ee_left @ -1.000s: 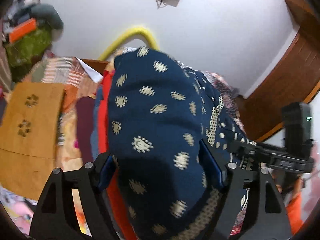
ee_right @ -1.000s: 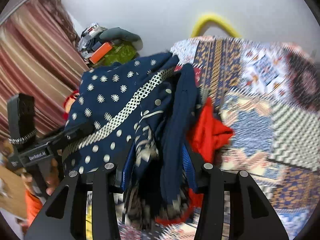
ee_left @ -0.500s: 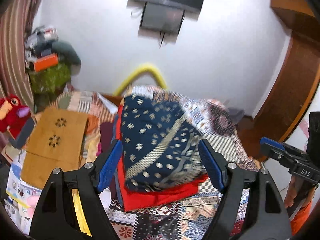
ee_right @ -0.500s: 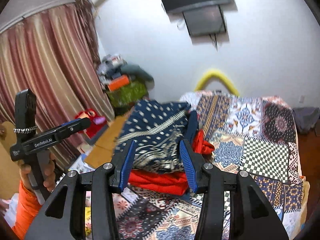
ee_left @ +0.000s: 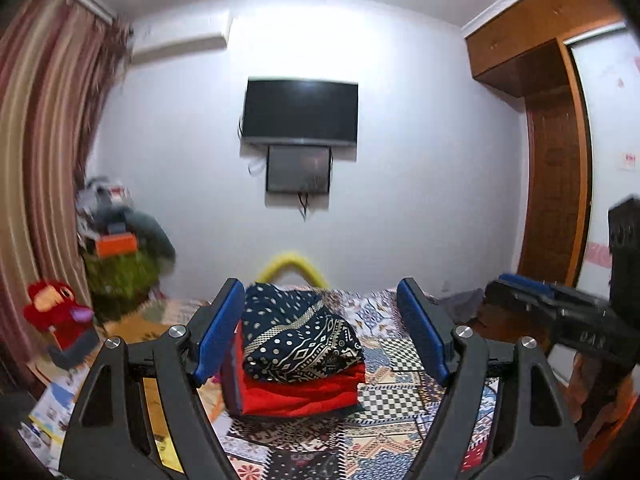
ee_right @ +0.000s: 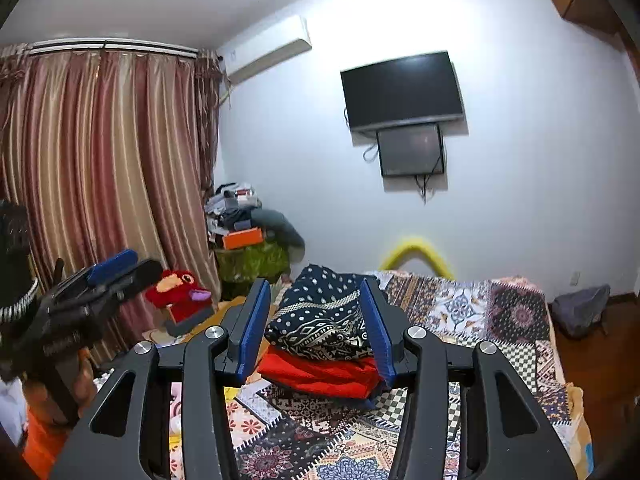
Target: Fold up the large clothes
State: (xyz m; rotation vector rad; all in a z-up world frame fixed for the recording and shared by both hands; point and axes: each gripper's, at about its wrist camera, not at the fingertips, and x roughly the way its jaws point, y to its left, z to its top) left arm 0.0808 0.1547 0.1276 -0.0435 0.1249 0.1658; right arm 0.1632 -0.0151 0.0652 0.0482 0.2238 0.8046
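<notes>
Navy patterned garment is seen folded atop red one on patchwork bed, approx 12 o'clock. Left gripper spread, empty; right gripper just widened, nothing pinched (both well apart from pile).

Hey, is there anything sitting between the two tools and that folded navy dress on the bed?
Nothing visible. Both the left tool and right tool are open and empty, with only bare bedspread in front of the navy dress.
</notes>
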